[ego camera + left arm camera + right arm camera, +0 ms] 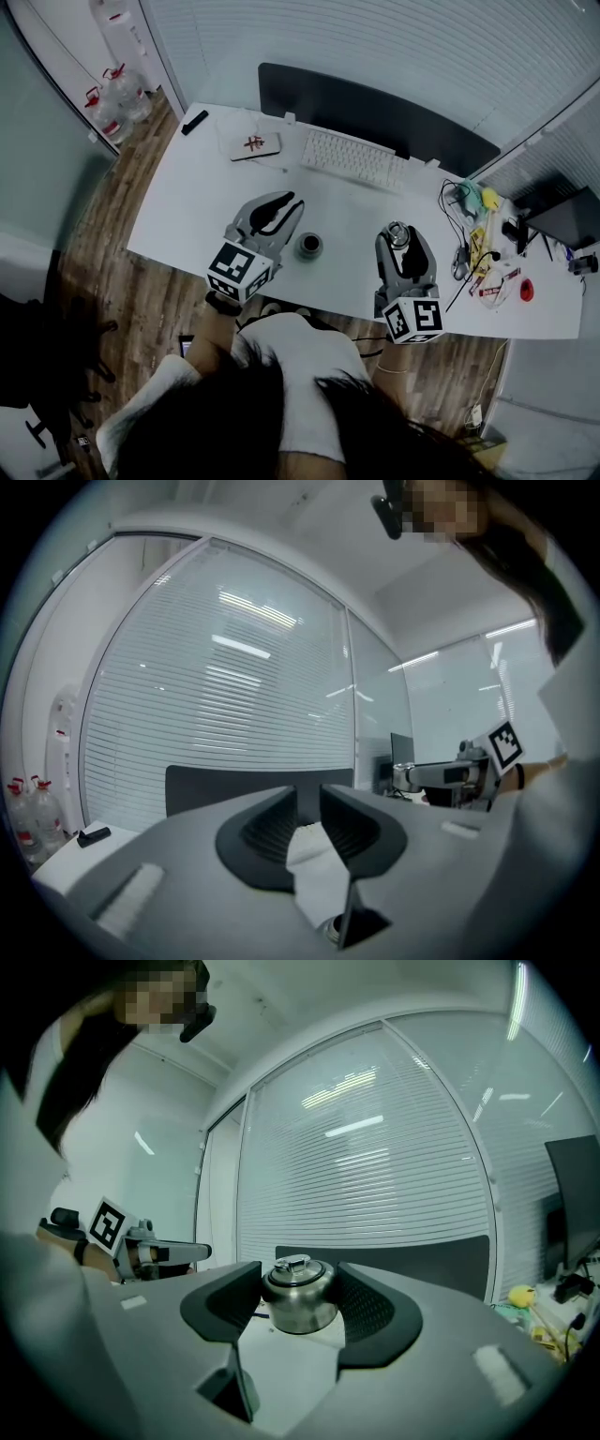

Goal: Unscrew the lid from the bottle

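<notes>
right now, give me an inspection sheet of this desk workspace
surface: white desk
job's things: bottle stands open-topped on the desk; steel lid is off it
clutter: keyboard, small black device, small items at the right end
grippers: left gripper open, empty, beside the bottle; right gripper shut on the steel lid
cables: black cables at the right end
surroundings: monitor, blinds, water jugs, wood floor

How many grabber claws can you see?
2. The left gripper is over the desk's left side, jaws empty; the right gripper is over its right side, gripping a metal piece.
</notes>
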